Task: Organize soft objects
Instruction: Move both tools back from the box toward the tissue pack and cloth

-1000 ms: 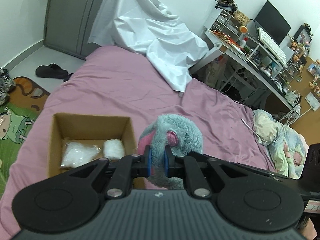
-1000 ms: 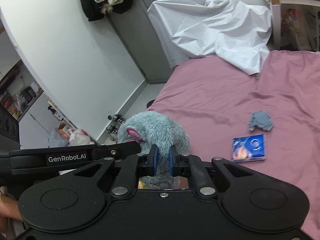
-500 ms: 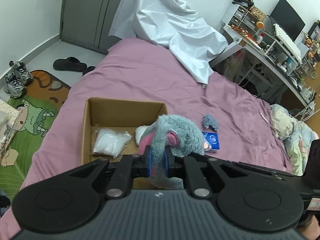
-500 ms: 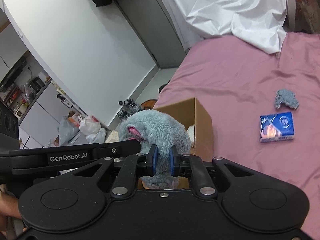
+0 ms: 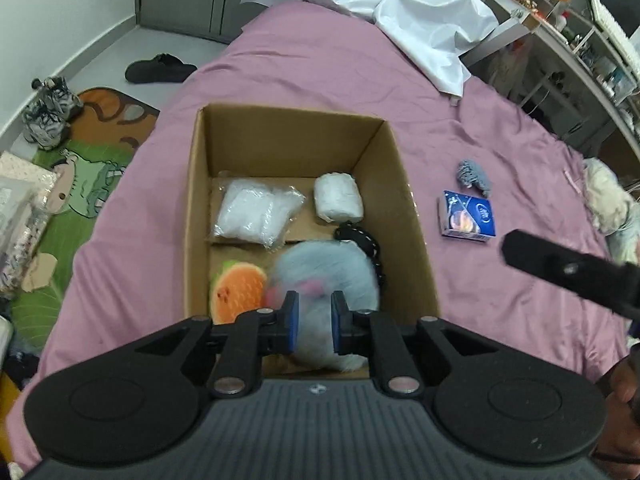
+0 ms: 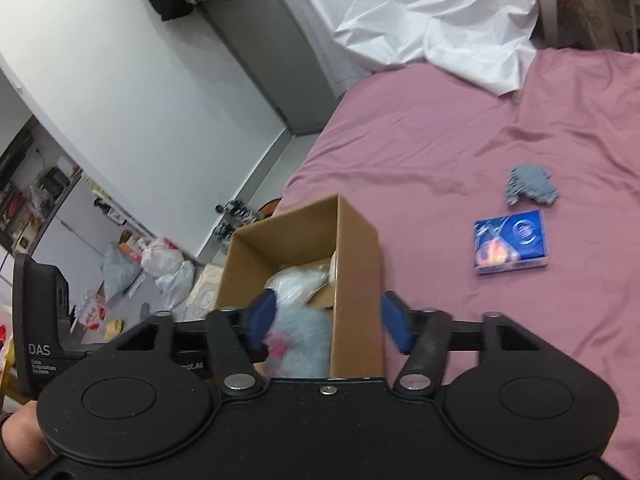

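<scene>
A grey-blue plush toy [image 5: 324, 276] with pink ears lies blurred inside the cardboard box [image 5: 296, 132] on the pink bed. My left gripper [image 5: 312, 318] is open just above the toy, not gripping it. My right gripper [image 6: 326, 328] is wide open over the box's near right wall [image 6: 356, 280], with the toy [image 6: 304, 332] below its left finger. The box also holds a white plastic bag [image 5: 256, 210], a white roll [image 5: 338, 198], an orange plush [image 5: 238, 290] and a black band [image 5: 362, 240].
A blue packet [image 5: 468, 214] and a small grey knitted piece [image 5: 474, 174] lie on the bed right of the box. A white sheet [image 5: 400, 8] covers the far end. A desk [image 5: 568, 32] stands far right. Shoes and a rug [image 5: 80, 168] are on the floor at left.
Both grippers were shut on the plush toy and carried it over the box. Both have opened and the toy has dropped into the box.
</scene>
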`<state>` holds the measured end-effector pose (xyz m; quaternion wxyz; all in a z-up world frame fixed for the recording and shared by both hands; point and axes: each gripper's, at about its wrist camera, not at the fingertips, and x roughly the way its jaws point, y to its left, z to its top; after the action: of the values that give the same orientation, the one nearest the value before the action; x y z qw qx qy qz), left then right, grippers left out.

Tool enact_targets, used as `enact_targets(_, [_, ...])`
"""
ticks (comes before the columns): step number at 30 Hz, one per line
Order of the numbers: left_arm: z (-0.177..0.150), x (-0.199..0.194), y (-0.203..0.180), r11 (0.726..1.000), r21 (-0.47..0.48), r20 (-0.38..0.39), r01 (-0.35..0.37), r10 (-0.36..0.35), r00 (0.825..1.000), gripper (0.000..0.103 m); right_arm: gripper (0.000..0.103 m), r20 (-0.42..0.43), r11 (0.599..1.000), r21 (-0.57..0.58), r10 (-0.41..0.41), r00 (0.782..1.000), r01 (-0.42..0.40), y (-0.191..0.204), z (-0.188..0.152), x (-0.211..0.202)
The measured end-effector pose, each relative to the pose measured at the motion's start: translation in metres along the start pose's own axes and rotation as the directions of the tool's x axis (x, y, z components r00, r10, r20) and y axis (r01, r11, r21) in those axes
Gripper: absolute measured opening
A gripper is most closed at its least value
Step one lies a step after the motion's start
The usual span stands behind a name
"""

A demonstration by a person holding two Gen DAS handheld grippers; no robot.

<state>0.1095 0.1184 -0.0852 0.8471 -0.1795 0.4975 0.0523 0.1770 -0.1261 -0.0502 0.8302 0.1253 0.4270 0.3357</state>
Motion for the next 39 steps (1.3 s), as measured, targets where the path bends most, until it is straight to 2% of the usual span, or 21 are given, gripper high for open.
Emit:
enact_targets(1, [0.001,-0.001,-0.002,1.0,0.01,0.005,-0.017,0.017,1.0,0.022,0.069,0.006,1.0,-0.001,-0.002,1.0,0.002,-0.002,0.0,-0.001])
enact_targets(3, [0.003,-0.003,-0.005,0.999,0.014,0.011,-0.043,0.042,0.999,0.038,0.078,0.012,1.0,-0.005,-0.005,1.0,0.005,-0.006,0.0,-0.003])
enact_targets(8, [0.01,-0.012,-0.02,0.998,0.02,0.051,-0.061,0.06,0.997,0.053,0.092,0.036,0.999,-0.011,-0.035,0.999,0.035,-0.018,0.005,-0.011])
enact_targets(14, [0.02,-0.022,-0.039,0.998,0.028,0.133,-0.065,0.06,0.989,0.068,0.096,0.056,0.996,0.018,-0.084,0.995,0.083,-0.036,0.009,-0.016])
enact_targets(18, [0.026,-0.024,-0.05,0.997,0.03,0.15,-0.071,0.066,0.986,0.069,0.1,0.088,0.995,0.036,-0.097,0.991,0.094,-0.047,0.011,-0.025])
enact_targets(24, [0.028,-0.027,-0.066,0.998,0.037,0.173,-0.056,0.049,0.984,0.075,0.101,0.104,0.992,0.059,-0.118,0.988,0.112,-0.063,0.014,-0.032])
enact_targets(39, [0.048,-0.021,-0.106,0.999,0.048,0.202,-0.017,0.007,0.979,0.077,0.099,0.143,0.987,0.122,-0.123,0.982,0.106,-0.105,0.021,-0.045])
